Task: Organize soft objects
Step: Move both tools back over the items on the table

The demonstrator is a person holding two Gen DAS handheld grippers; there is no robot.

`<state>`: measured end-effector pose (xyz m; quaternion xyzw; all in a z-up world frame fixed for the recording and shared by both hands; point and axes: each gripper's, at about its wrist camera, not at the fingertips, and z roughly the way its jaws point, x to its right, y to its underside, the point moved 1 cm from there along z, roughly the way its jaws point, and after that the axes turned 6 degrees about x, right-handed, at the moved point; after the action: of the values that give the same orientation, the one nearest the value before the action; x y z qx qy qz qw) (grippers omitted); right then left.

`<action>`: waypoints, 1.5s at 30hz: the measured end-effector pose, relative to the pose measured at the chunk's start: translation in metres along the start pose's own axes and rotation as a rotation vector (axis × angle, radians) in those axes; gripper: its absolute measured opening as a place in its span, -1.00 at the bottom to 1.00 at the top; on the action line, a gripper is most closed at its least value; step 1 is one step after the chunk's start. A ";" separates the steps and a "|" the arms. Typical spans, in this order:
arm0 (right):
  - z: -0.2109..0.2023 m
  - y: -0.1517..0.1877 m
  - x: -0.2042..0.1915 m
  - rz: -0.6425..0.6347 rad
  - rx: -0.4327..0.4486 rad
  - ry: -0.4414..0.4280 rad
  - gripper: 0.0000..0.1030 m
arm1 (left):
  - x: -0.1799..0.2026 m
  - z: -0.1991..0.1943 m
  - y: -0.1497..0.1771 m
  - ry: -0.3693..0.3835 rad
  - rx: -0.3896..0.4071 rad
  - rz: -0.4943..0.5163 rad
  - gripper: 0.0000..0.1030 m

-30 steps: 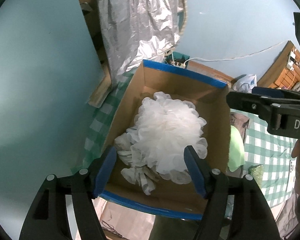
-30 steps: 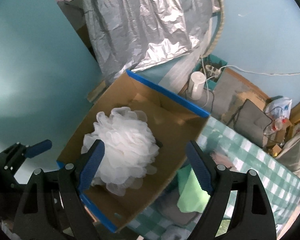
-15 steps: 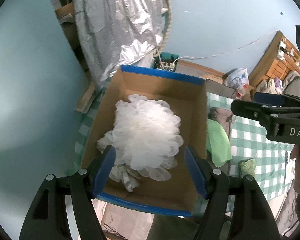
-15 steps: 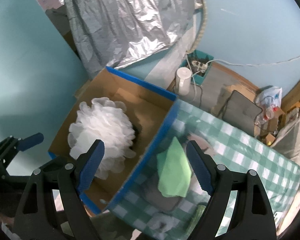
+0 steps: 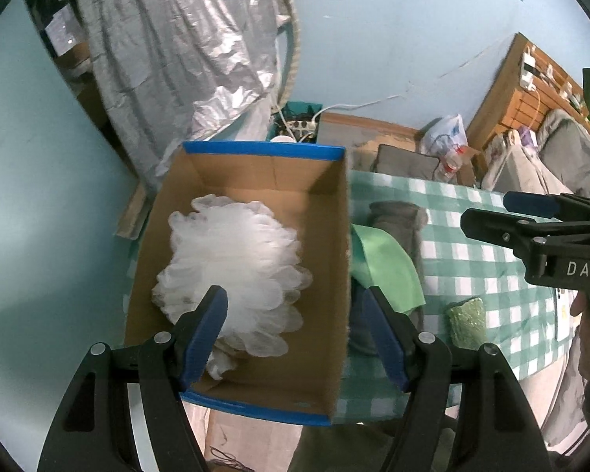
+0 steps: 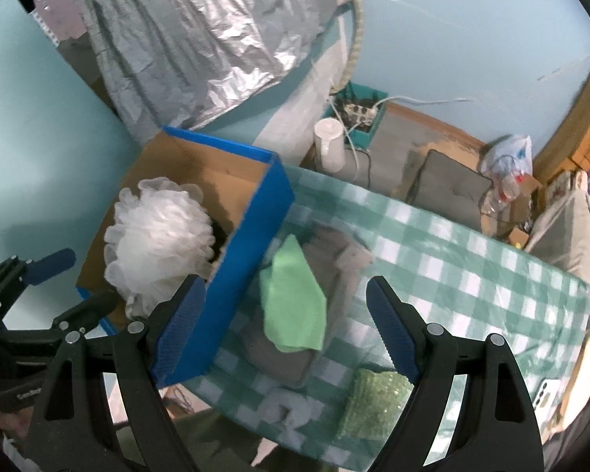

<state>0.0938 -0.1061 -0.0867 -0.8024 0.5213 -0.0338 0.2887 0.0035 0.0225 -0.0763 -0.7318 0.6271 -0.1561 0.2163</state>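
Note:
A white mesh bath pouf (image 5: pixel 232 267) lies inside the blue-edged cardboard box (image 5: pixel 306 358); both also show in the right wrist view, the pouf (image 6: pixel 157 240) and the box (image 6: pixel 247 244). My left gripper (image 5: pixel 295 334) is open and empty, above the box's near right part. My right gripper (image 6: pixel 285 326) is open and empty, above a light green cloth (image 6: pixel 293 303) lying on a grey cloth (image 6: pixel 330 259) on the checked tablecloth (image 6: pixel 472 275). A green scrub pad (image 6: pixel 373 405) and a small white rag (image 6: pixel 295 405) lie near the table's front edge.
The box stands at the table's left end. A silver foil sheet (image 6: pixel 200 39) hangs behind it against the blue wall. On the floor beyond are a white kettle (image 6: pixel 330 145), a power strip in a teal bin (image 6: pixel 358 114), a grey cushion (image 6: pixel 448 192) and a plastic bag (image 6: pixel 507 157).
Both grippers have pulled back and swung right, away from the box. The right gripper now looks over the cloths on the table instead of the box. The pouf stays in the box.

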 end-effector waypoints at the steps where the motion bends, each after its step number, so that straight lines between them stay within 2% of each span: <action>1: -0.001 0.002 0.004 0.007 0.001 0.003 0.64 | 0.004 0.001 -0.001 0.004 -0.002 0.006 0.42; 11: -0.012 0.024 0.042 0.071 -0.017 0.044 0.64 | 0.039 0.008 0.005 0.042 -0.026 0.056 0.45; 23: -0.007 0.056 0.069 0.130 -0.064 0.083 0.64 | 0.069 0.023 0.017 0.073 -0.073 0.117 0.46; 36: 0.029 0.105 0.093 0.179 -0.172 0.117 0.64 | 0.097 0.041 0.037 0.111 -0.110 0.205 0.50; 45: 0.058 0.132 0.097 0.186 -0.230 0.131 0.64 | 0.110 0.063 0.057 0.146 -0.153 0.229 0.52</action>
<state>0.0510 -0.2028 -0.2251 -0.7746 0.6114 0.0010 0.1621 0.0049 -0.0851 -0.1641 -0.6565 0.7306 -0.1350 0.1304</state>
